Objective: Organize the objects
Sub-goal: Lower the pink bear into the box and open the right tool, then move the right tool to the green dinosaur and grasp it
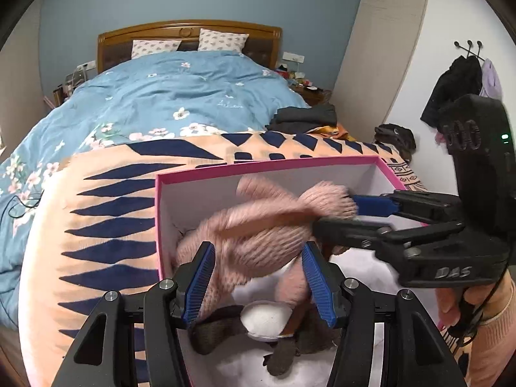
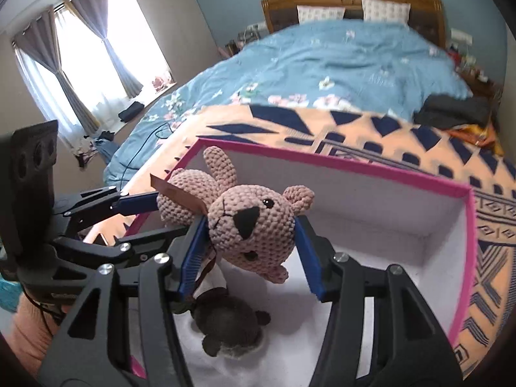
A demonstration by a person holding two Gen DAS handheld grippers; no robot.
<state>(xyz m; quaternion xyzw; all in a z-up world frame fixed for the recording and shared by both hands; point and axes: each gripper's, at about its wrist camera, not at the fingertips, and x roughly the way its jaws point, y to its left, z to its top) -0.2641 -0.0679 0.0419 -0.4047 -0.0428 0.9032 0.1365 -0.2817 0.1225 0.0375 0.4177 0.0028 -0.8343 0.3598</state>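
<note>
A pink crocheted bear (image 2: pixel 250 225) hangs above a pink-rimmed white box (image 2: pixel 466 242) that stands on the bed. My right gripper (image 2: pixel 251 258) has the bear's head between its blue pads. My left gripper (image 1: pixel 258 277) has the bear's body (image 1: pixel 258 242) between its pads, over the box (image 1: pixel 158 225). A dark brown plush toy (image 2: pixel 225 329) lies on the box floor under the bear; it also shows in the left wrist view (image 1: pixel 283 354). The right gripper reaches in from the right in the left wrist view (image 1: pixel 338 213).
The box sits on an orange blanket with navy shapes (image 1: pixel 106 225) over a blue floral duvet (image 1: pixel 180 96). Folded dark clothes (image 1: pixel 306 116) lie at the bed's right edge. A curtained window (image 2: pixel 80 64) is at the left.
</note>
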